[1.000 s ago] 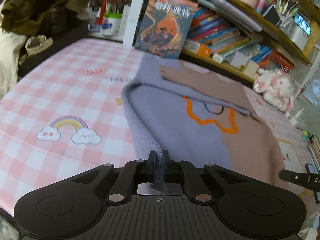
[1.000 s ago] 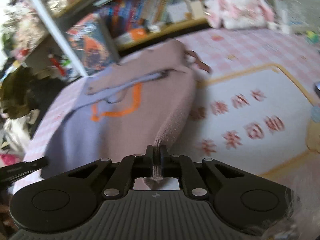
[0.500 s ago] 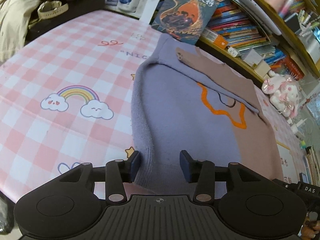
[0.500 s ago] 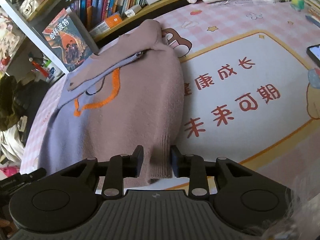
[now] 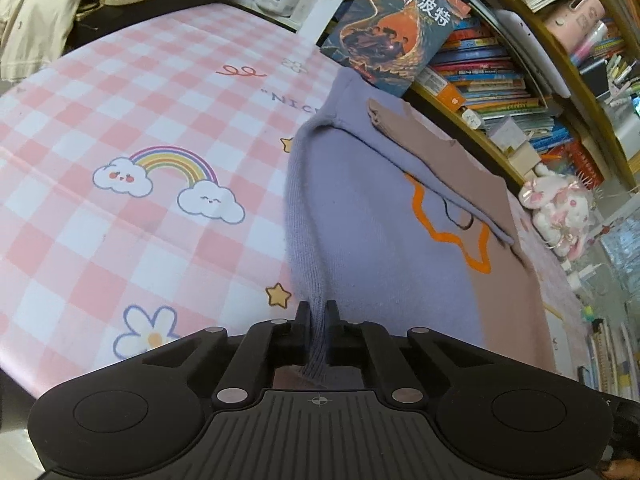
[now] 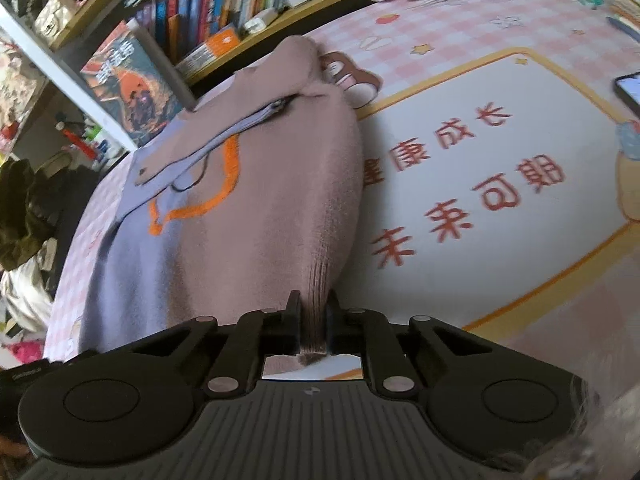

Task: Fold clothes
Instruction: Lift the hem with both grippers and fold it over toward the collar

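A knit sweater [image 5: 380, 220], lilac on one half and dusty pink on the other with an orange star outline, lies on the pink checked mat [image 5: 120, 128]. Its sleeves are folded across the upper part. My left gripper [image 5: 318, 312] is shut on the ribbed lilac hem at the near left corner. In the right wrist view the same sweater [image 6: 260, 208] stretches away from me, and my right gripper [image 6: 314, 306] is shut on the ribbed pink hem at the near right corner. Both hem corners are bunched between the fingers.
A low bookshelf [image 5: 492, 80] full of books runs behind the sweater, with a large book [image 5: 396, 20] leaning on it. A plush toy [image 5: 560, 208] sits at the right. A phone [image 6: 630, 88] lies on the printed mat [image 6: 500, 160]. Clothes pile [image 6: 20, 208] at the left.
Both grippers, open over the hem half a second ago, have shut on the sweater's bottom corners again. The views sit lower and closer to the hem.
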